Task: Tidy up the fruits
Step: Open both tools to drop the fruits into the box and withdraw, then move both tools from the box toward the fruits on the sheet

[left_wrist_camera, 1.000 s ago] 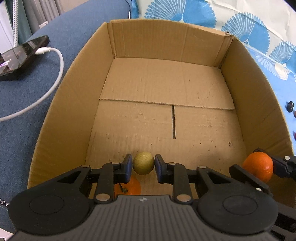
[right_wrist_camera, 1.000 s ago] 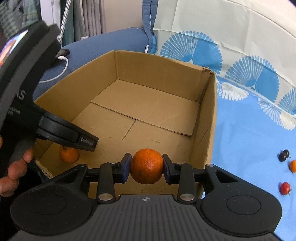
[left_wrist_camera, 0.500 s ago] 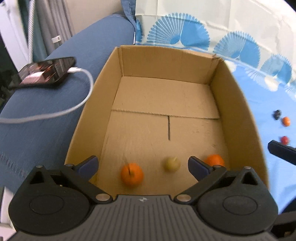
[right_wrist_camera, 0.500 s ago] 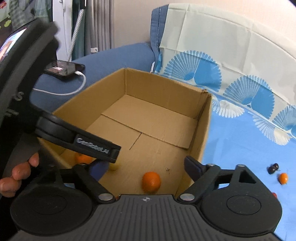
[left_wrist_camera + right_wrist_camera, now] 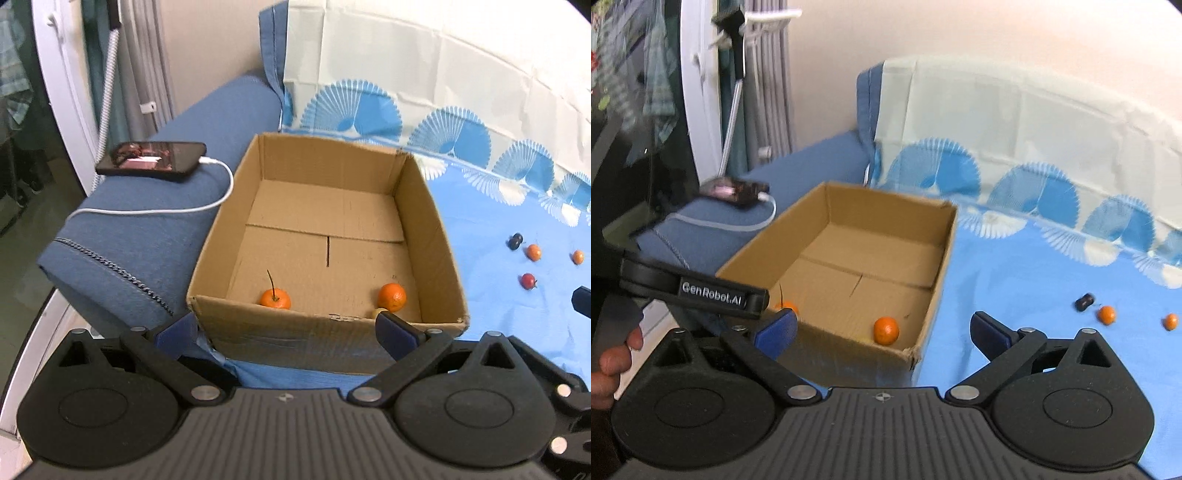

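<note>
An open cardboard box (image 5: 295, 339) stands on the sofa. On its floor near the front wall lie a stemmed orange (image 5: 275, 298), a second orange (image 5: 392, 296) and a pale yellow fruit (image 5: 377, 313), which barely shows over the wall. My left gripper (image 5: 284, 330) hangs open above and in front of the box, holding nothing. My right gripper (image 5: 882, 328) is beside it with its jaws still opening and nothing between them. In the right wrist view the second orange (image 5: 886, 331) sits in the near right corner. Several small fruits (image 5: 528, 281) lie on the blue cloth to the right.
A phone (image 5: 151, 161) with a white cable (image 5: 207, 206) rests on the blue sofa arm left of the box. A blue fan-patterned cloth (image 5: 498, 332) covers the seat and backrest. A hand (image 5: 613, 365) grips the left tool. White frame and curtains stand far left.
Both grippers opened and let go of their fruit, which now lie on the box floor. Both then pulled back and up, out of the box.
</note>
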The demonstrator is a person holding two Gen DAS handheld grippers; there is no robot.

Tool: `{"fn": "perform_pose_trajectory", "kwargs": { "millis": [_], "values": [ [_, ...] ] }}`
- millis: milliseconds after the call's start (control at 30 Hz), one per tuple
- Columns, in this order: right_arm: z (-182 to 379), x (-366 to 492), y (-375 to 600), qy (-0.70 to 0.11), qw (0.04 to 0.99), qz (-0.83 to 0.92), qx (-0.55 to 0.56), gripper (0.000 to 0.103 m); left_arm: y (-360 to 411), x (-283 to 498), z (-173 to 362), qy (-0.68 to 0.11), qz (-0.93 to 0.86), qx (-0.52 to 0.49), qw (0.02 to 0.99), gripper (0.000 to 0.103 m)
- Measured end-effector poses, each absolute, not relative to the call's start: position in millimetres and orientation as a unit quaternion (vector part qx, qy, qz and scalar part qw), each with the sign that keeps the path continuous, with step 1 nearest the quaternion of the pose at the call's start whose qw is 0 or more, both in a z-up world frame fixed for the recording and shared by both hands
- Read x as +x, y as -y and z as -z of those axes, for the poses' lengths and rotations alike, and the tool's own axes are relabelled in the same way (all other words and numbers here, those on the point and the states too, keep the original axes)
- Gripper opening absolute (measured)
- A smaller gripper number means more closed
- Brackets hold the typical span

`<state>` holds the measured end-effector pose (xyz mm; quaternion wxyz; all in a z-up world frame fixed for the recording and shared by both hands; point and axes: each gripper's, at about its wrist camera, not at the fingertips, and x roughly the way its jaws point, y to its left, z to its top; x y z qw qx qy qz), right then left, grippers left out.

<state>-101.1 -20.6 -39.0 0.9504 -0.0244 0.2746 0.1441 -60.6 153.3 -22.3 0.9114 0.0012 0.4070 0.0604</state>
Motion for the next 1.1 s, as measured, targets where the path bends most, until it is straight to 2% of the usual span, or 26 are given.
{"fn": "perform_pose_trajectory", "kwargs": {
  "millis": [467,1100],
  "values": [
    [22,-145,34,-0.232,0.962,-0.145,-0.006,0.101,-133,-102,-6,-0.364,-0.057,0.023,0.929,0.103],
    [19,-150,32,-0.227,0.964,-0.139,0.005,0.101,-129,-108,-11,-0.359,-0.055,0.035,0.931,0.103]
  ]
}}
